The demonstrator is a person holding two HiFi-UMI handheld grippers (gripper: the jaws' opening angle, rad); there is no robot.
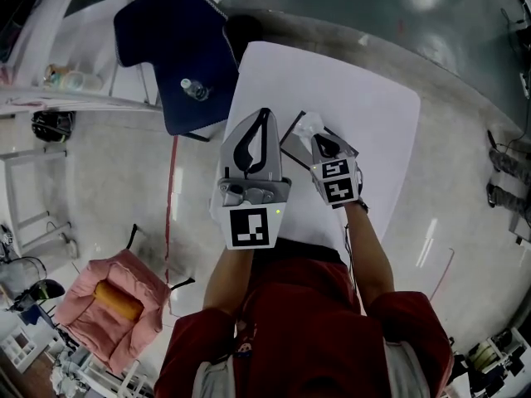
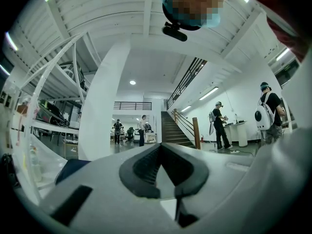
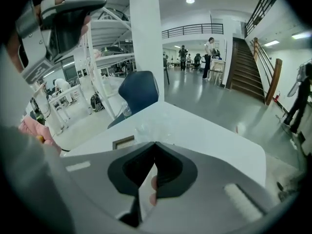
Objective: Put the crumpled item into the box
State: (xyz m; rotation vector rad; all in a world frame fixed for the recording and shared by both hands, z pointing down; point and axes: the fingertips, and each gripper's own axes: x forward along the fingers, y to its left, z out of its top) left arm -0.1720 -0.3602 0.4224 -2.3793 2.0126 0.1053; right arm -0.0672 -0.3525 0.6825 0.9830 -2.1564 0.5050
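In the head view a small dark-rimmed box (image 1: 292, 144) lies on the white table (image 1: 373, 114), and a crumpled whitish item (image 1: 309, 125) sits at its far edge. My right gripper (image 1: 322, 141) tilts down over the box, its jaws shut and its tip just short of the crumpled item. In the right gripper view the tips (image 3: 155, 145) meet, with the box (image 3: 123, 142) and a faint crumpled item (image 3: 144, 127) just beyond them on the table. My left gripper (image 1: 264, 113) hangs level to the left of the box, jaws shut and empty (image 2: 161, 146).
A blue chair (image 1: 178, 52) with a plastic bottle (image 1: 195, 89) on it stands at the table's far left corner. A pink seat (image 1: 116, 301) sits on the floor at lower left. Several people and a staircase (image 2: 173, 130) stand far off in the hall.
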